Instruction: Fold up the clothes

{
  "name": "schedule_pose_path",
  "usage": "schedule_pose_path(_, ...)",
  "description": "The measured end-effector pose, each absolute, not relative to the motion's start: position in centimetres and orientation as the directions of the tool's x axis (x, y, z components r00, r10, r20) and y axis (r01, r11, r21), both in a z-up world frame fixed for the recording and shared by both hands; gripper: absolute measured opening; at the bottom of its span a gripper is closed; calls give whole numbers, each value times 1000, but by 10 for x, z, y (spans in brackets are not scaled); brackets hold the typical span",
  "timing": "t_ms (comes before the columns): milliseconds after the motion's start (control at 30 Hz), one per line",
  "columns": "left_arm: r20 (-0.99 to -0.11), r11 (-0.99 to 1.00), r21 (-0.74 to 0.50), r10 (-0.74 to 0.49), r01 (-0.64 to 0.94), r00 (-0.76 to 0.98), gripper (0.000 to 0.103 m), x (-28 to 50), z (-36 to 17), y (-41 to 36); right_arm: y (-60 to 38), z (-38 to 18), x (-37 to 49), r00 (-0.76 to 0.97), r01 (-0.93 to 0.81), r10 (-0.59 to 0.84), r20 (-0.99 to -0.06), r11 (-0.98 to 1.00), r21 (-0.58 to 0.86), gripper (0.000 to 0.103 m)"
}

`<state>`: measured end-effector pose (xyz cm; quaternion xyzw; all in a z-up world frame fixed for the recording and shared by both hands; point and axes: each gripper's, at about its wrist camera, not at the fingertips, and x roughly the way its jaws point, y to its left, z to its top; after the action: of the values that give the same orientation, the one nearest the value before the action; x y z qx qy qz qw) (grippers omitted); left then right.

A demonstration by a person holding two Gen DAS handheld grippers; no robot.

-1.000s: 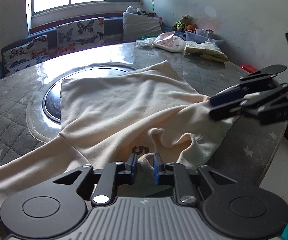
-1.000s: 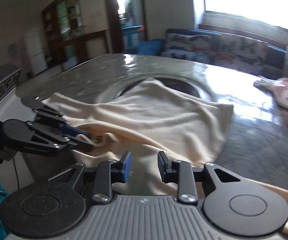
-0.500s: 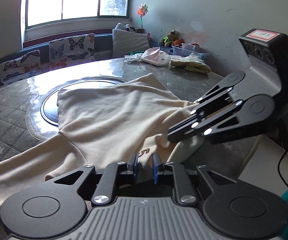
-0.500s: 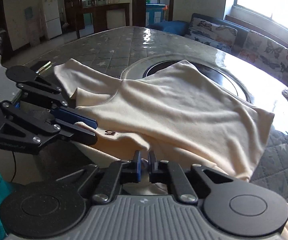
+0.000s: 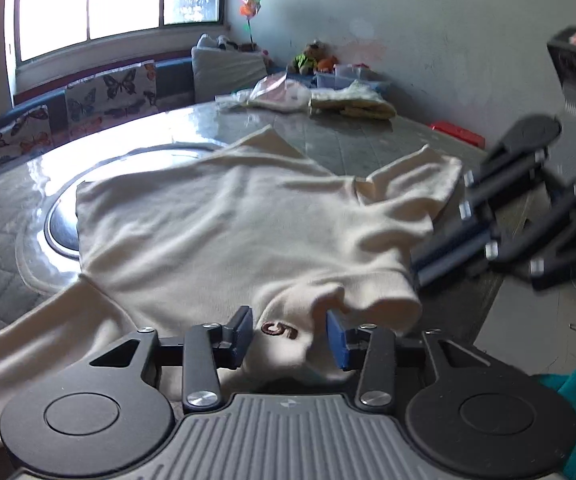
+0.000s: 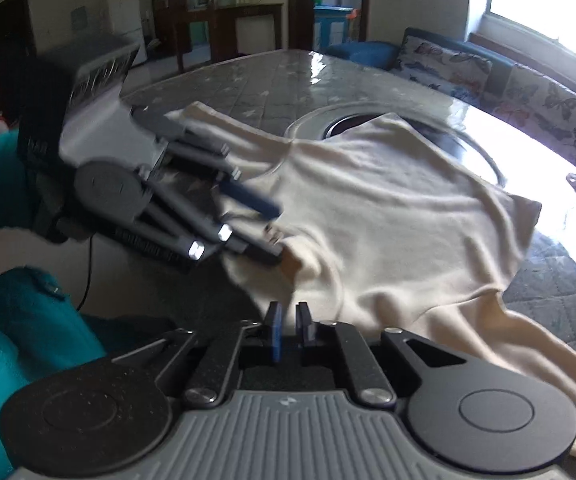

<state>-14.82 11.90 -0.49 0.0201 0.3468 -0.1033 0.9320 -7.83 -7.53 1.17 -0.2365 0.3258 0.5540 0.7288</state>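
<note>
A cream long-sleeved top [image 5: 228, 224] lies spread on the round table, collar end at the near edge; it also shows in the right wrist view [image 6: 388, 216]. My left gripper [image 5: 290, 338] is open, its jaws standing either side of the collar fold with the brown "5" label [image 5: 278, 330]. In the right wrist view the left gripper [image 6: 264, 232] hovers open at the collar. My right gripper [image 6: 290, 326] has its jaws nearly together with nothing between them, just off the near hem. In the left wrist view the right gripper [image 5: 448, 256] is blurred beside the right shoulder.
The round table [image 5: 348, 140] has a dark glass centre disc [image 5: 62, 228] under the top. Other folded clothes [image 5: 348, 100] lie at its far side. A sofa with butterfly cushions [image 5: 108, 92] stands under the window. My teal sleeve [image 6: 20, 320] is at the near left.
My left gripper has opened and let go of the collar fold. My right gripper has pulled back off the cloth, still shut. The right sleeve now lies folded over the body.
</note>
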Motion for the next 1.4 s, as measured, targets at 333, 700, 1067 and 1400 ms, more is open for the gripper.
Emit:
schedule_pose_path(333,-637,983,-45,-164,176,753,11,-163,3,127,-58,-14,-71,208,-947,646,-734,322,15,30)
schedule_pose_path(700,-651,959,-42,-239,280,720,16,-168,7,128,-72,-14,-78,167,-967,627,-761,255,-2,17)
schedule_pose_path(1067,-547,964,-57,-248,260,800,27,-123,34,134,-81,16,-25,262,-927,688,-677,375,23,24)
schedule_pose_path(1400,-634,930,-138,-347,341,691,38,-101,-9,99,-71,19,103,389,-787,665,-638,600,145,57)
